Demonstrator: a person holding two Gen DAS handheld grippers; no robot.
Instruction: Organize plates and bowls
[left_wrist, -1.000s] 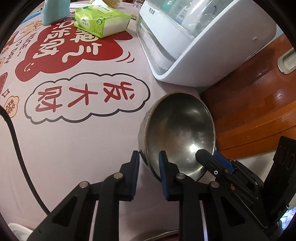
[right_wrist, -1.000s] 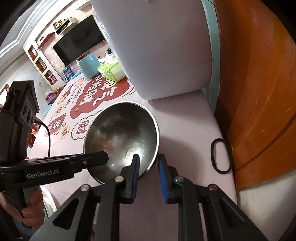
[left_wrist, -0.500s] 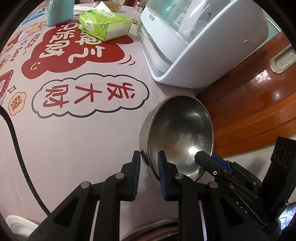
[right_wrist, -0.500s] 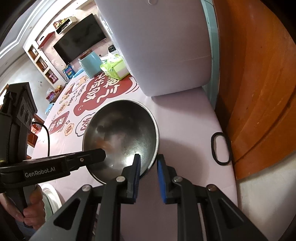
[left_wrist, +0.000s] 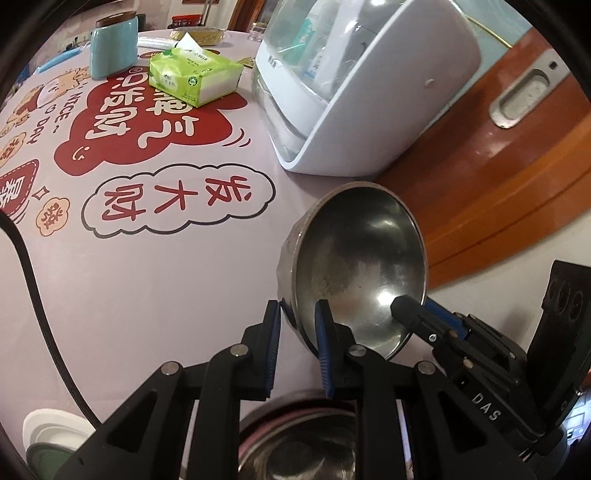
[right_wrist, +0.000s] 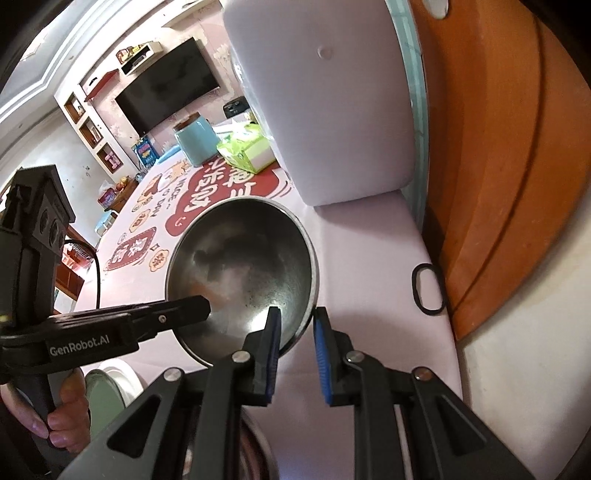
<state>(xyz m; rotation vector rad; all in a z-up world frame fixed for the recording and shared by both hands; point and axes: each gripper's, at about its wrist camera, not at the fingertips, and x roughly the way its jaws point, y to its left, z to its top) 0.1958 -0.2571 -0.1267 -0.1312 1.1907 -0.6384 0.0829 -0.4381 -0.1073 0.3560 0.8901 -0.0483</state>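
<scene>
A steel bowl (left_wrist: 362, 266) hangs tilted above the printed tablecloth (left_wrist: 147, 288), gripped at its rim from two sides. My left gripper (left_wrist: 298, 310) is shut on the near-left rim, one pad inside and one outside. The right gripper (left_wrist: 410, 312) reaches in from the right edge of that view. In the right wrist view my right gripper (right_wrist: 297, 317) is shut on the bowl's (right_wrist: 243, 258) near-right rim, and the left gripper (right_wrist: 195, 306), held by a hand, bites the opposite side. Below my fingers lies a second steel bowl (left_wrist: 306, 446), mostly hidden.
A white countertop appliance (left_wrist: 369, 92) stands just behind the bowl. Farther back are a green tissue pack (left_wrist: 195, 77) and a teal canister (left_wrist: 112, 48). A black cable (left_wrist: 33, 295) crosses the left. A white-and-green dish (left_wrist: 48, 432) sits near left. A black ring (right_wrist: 428, 288) lies by the wooden panel (right_wrist: 498, 184).
Both grippers have risen with the steel bowl between them, and the table now looks farther away. The second steel bowl has come into view below the fingers.
</scene>
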